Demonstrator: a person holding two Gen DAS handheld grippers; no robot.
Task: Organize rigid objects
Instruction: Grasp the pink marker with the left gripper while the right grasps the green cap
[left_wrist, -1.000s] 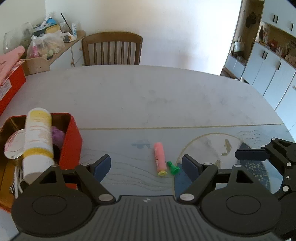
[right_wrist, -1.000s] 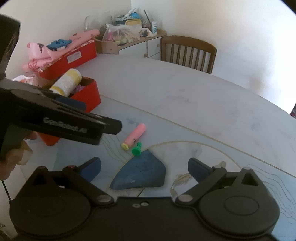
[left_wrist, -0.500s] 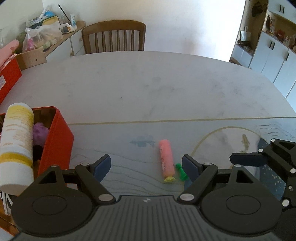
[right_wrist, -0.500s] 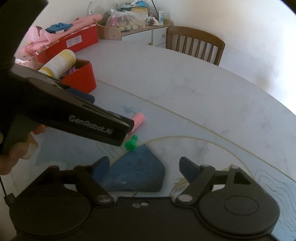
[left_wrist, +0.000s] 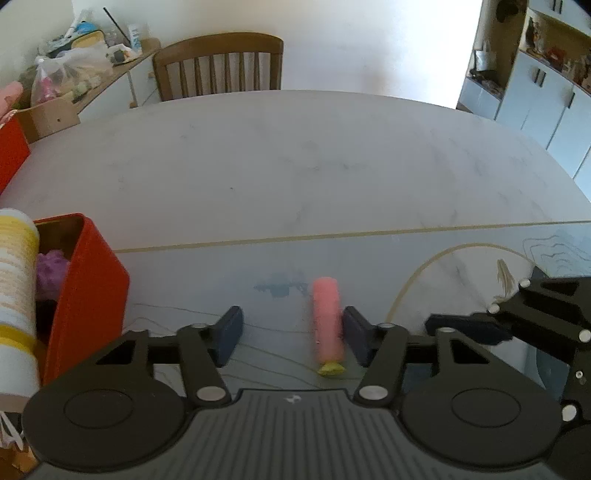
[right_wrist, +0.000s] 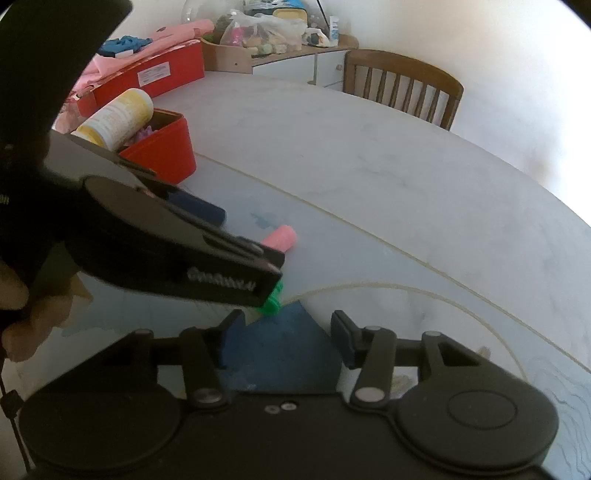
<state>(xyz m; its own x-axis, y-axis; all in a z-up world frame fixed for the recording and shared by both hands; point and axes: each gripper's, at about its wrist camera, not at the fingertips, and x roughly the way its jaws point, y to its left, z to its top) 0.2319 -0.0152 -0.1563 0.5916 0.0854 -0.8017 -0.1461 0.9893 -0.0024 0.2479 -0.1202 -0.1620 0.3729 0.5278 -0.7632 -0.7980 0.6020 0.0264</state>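
Pale table (left_wrist: 295, 166) carrying a red box (left_wrist: 88, 291) at the left. Left gripper (left_wrist: 291, 334) closing around the pink tube (left_wrist: 327, 325) lying flat, one pad just beside it, not yet pinching. Right gripper (right_wrist: 284, 338) closing on nothing, the green cap (right_wrist: 273, 301) lying just ahead.

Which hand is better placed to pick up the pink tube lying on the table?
Left. The pink tube lies between the closing left tongs, against one pad. The right tongs, also closing, hold nothing and sit nearer the green piece.
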